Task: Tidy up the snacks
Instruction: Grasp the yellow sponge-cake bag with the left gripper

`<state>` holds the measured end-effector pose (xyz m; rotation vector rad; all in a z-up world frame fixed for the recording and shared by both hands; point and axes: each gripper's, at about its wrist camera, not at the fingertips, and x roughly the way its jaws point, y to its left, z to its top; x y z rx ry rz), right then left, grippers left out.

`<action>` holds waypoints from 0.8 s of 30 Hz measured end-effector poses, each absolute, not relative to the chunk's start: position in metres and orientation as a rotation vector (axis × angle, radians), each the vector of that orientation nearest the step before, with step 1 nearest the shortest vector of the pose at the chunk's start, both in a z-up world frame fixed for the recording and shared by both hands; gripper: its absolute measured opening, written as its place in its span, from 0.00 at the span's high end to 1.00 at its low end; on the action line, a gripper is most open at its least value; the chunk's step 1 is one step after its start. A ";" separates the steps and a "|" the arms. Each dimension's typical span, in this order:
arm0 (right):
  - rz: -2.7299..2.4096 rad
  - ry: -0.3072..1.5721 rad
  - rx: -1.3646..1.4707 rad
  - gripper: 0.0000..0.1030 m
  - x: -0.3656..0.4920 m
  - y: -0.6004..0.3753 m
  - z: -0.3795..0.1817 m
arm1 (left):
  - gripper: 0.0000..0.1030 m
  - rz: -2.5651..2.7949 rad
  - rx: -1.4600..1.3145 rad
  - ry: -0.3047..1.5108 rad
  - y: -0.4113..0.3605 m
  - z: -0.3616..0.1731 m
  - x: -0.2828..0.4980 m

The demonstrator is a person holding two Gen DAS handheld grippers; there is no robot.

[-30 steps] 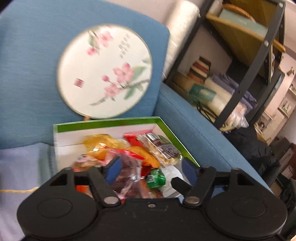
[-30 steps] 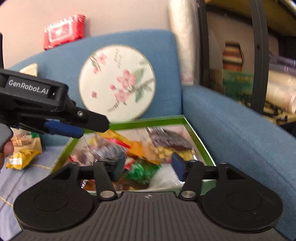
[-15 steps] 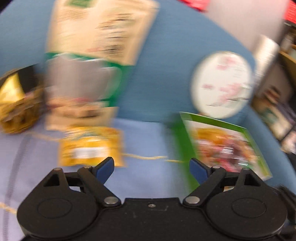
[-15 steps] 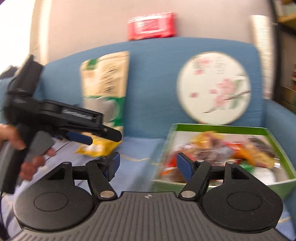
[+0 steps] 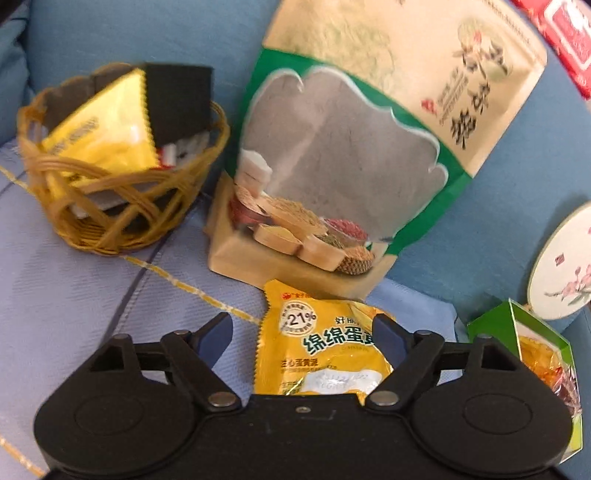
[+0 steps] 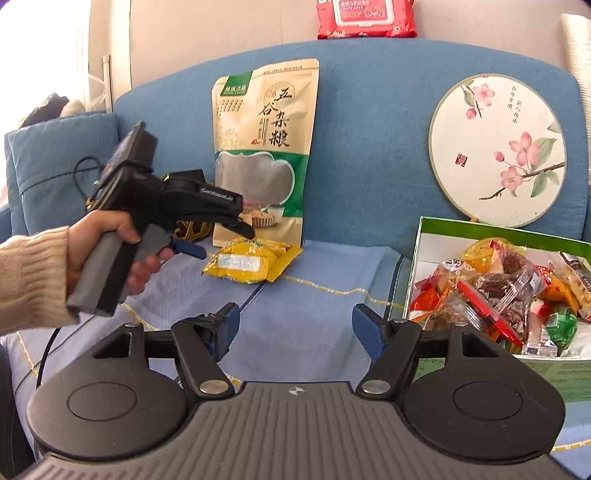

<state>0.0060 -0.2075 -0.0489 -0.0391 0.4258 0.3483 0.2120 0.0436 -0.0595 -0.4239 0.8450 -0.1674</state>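
Note:
A yellow snack packet (image 5: 325,347) (image 6: 251,260) lies flat on the blue cushion cover. My left gripper (image 5: 304,332) (image 6: 218,240) hovers just over it, open, its blue pads either side of the packet. Behind stands a tall beige and green grain bag (image 5: 354,147) (image 6: 264,147). A wicker basket (image 5: 110,206) at the left holds a yellow packet and a black one. The green box (image 6: 498,230) (image 5: 532,325) at the right is full of several mixed snacks. My right gripper (image 6: 295,328) is open above bare cushion, left of the box, with nothing between its fingers.
A round painted fan (image 6: 496,147) (image 5: 561,266) leans on the blue sofa back (image 6: 369,129). A red wipes pack (image 6: 365,18) sits on top of the sofa. A hand and knitted sleeve (image 6: 33,273) hold the left gripper. A blue pillow (image 6: 55,162) is at the far left.
My left gripper swung left from over the green box to the yellow packet. My right gripper turned left and drew back, so the box now sits at its right.

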 end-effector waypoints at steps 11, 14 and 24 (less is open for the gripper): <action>0.380 0.490 -0.032 0.00 0.006 -0.202 -0.063 | 0.59 -0.572 -0.350 1.000 0.008 -0.078 0.143; 0.409 0.538 -0.006 0.00 0.003 -0.201 -0.072 | 0.40 -0.598 -0.370 1.009 0.014 -0.079 0.111; 0.449 0.641 0.141 0.00 0.011 -0.201 -0.095 | 0.10 -0.552 -0.432 0.968 0.038 -0.064 0.089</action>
